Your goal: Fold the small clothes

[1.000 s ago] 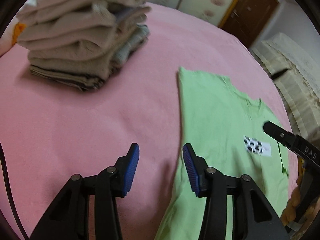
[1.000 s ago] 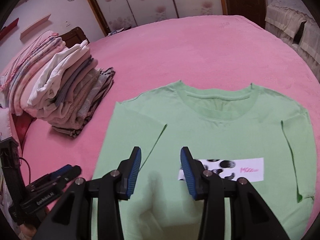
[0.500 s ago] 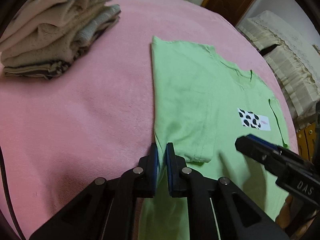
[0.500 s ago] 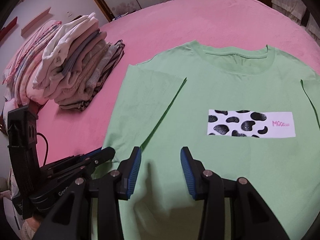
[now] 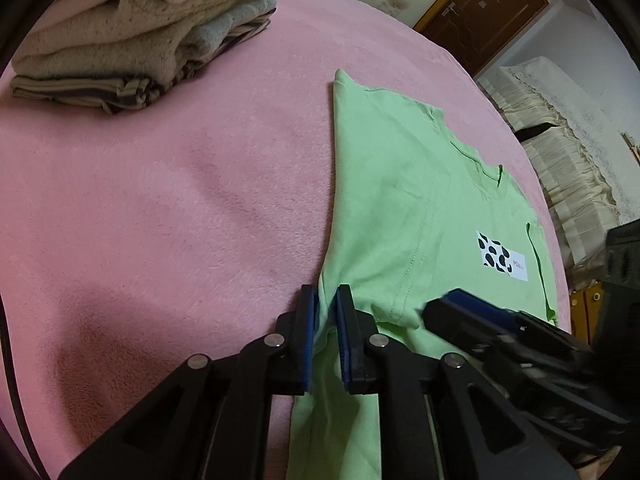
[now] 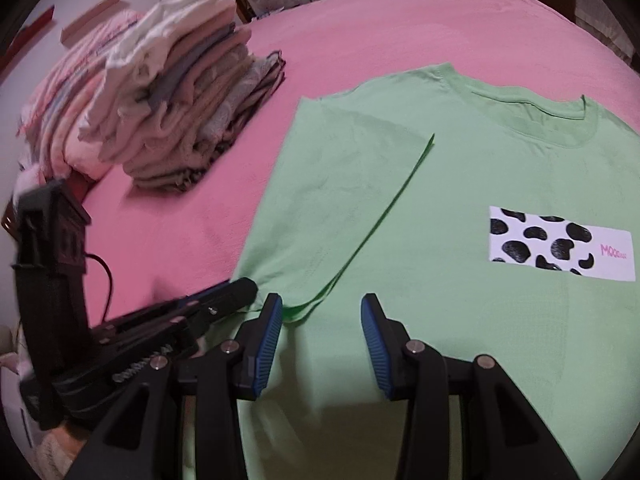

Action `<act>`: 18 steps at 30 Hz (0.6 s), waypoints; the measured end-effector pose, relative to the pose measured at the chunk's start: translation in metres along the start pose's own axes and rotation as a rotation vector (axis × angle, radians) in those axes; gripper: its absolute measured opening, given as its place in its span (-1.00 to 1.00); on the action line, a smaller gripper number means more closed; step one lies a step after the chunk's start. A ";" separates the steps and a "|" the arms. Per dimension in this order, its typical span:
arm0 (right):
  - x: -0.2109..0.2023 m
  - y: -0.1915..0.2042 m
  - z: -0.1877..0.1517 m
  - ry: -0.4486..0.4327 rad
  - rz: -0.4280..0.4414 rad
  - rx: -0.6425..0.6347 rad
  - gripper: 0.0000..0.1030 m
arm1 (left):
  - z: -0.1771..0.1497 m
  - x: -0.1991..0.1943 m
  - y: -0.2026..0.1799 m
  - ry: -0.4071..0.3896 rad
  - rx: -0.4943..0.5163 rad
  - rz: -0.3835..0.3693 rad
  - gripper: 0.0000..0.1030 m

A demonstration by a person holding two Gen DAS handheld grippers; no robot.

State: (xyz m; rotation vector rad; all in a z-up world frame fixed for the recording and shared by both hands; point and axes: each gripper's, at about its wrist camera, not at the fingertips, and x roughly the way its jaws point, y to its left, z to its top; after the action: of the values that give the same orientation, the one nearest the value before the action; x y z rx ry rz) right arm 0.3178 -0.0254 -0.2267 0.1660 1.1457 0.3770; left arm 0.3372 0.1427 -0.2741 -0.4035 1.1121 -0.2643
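A light green T-shirt (image 5: 400, 200) (image 6: 460, 180) lies flat, front up, on the pink bed cover (image 5: 160, 200) (image 6: 360, 32), its left sleeve (image 6: 352, 184) folded inward. A cow-print patch (image 6: 560, 248) (image 5: 502, 256) marks the chest. My left gripper (image 5: 327, 308) (image 6: 236, 296) pinches the shirt's left side edge below the sleeve; fabric sits between its pads while the jaws are opening slightly. My right gripper (image 6: 322, 320) (image 5: 460, 304) hovers open over the shirt's lower left part, just right of the left gripper, with nothing gripped.
A tall stack of folded clothes (image 5: 132, 40) (image 6: 192, 112) stands at the far left of the bed, with a second pink pile (image 6: 68, 100) behind it. A brown door (image 5: 480, 12) and cream draped furniture (image 5: 560, 140) lie beyond the bed. A black cable (image 6: 106, 276) trails from the left gripper.
The left gripper came down to the shirt's side edge and closed from wide open onto the fabric. The right gripper sank and shifted toward the shirt's lower left, still open.
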 end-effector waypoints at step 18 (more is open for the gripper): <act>-0.018 -0.044 0.070 -0.099 -0.055 -0.024 -0.20 | 0.108 0.001 -0.063 -0.073 0.270 0.106 0.04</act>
State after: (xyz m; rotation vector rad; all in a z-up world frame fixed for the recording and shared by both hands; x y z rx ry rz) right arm 0.3840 -0.0684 -0.1963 0.1304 1.0460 0.3305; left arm 0.4348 0.1058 -0.2058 -0.1126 1.0062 -0.2994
